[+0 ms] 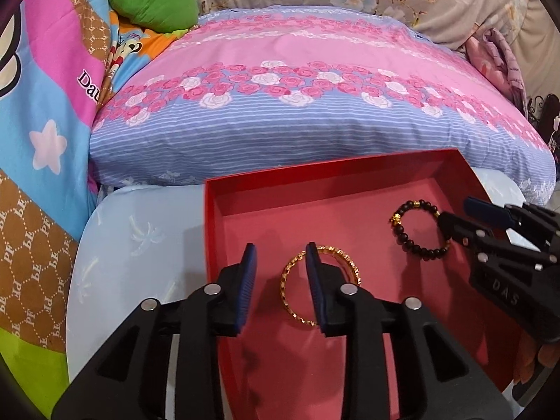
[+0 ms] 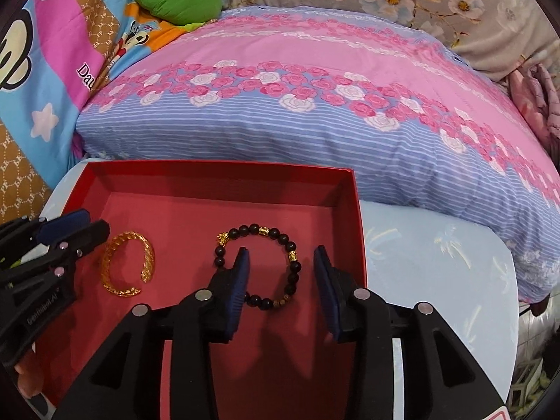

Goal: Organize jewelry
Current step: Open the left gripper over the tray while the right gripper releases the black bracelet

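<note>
Both bracelets lie inside the red box [image 2: 351,210]: gold bangle [image 2: 126,264] leftward, beaded bracelet [image 2: 290,255] rightward. The left gripper [image 1: 281,281] and right gripper [image 2: 281,288] hover with jaws apart, holding nothing (either could snag a bracelet and drag it out).

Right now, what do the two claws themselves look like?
Both claws, left claw and right claw, are matte black plastic with ribbed dark-blue pads and round silver pivot pins. The right one's side shows raised letters "DAS"; the left's carries white lettering. No cables or sleeves show.
</note>
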`<state>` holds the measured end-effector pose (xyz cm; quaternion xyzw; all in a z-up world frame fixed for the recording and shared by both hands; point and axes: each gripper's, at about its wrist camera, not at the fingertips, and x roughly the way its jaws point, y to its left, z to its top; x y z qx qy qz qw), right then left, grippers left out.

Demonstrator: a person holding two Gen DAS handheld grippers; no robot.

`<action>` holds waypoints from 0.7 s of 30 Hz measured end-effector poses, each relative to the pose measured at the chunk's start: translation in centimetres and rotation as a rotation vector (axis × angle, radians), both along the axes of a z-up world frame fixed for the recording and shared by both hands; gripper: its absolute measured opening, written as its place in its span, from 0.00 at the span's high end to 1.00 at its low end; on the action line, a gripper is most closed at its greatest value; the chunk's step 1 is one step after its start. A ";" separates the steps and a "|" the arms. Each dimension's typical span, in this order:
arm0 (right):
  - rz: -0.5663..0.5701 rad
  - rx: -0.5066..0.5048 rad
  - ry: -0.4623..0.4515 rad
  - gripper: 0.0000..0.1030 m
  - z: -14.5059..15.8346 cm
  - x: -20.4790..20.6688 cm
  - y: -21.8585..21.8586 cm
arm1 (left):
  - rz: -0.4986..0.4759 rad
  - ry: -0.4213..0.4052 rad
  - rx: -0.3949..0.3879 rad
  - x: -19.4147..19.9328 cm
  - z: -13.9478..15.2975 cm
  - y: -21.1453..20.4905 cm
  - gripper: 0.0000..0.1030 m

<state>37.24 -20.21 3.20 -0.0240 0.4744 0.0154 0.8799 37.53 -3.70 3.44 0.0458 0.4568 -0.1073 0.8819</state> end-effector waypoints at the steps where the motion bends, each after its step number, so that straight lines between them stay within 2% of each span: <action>1: -0.005 -0.005 -0.001 0.63 0.0 -0.4 0.0 | -0.001 0.001 0.000 0.0 0.0 0.0 0.71; 8: -0.026 -0.018 -0.014 0.61 0.2 -1.7 0.0 | -0.003 -0.001 -0.004 -0.5 0.3 -0.1 0.70; 11: -0.033 0.006 -0.014 0.59 0.3 -2.5 -0.4 | 0.014 -0.018 -0.013 -1.1 0.9 0.2 0.62; 15: -0.037 0.025 -0.050 0.59 1.4 -4.2 -0.6 | 0.016 -0.055 -0.019 -3.2 2.7 0.5 0.62; 21: -0.034 0.046 -0.107 0.58 4.1 -8.9 -0.9 | 0.003 -0.129 -0.004 -8.8 5.4 0.7 0.61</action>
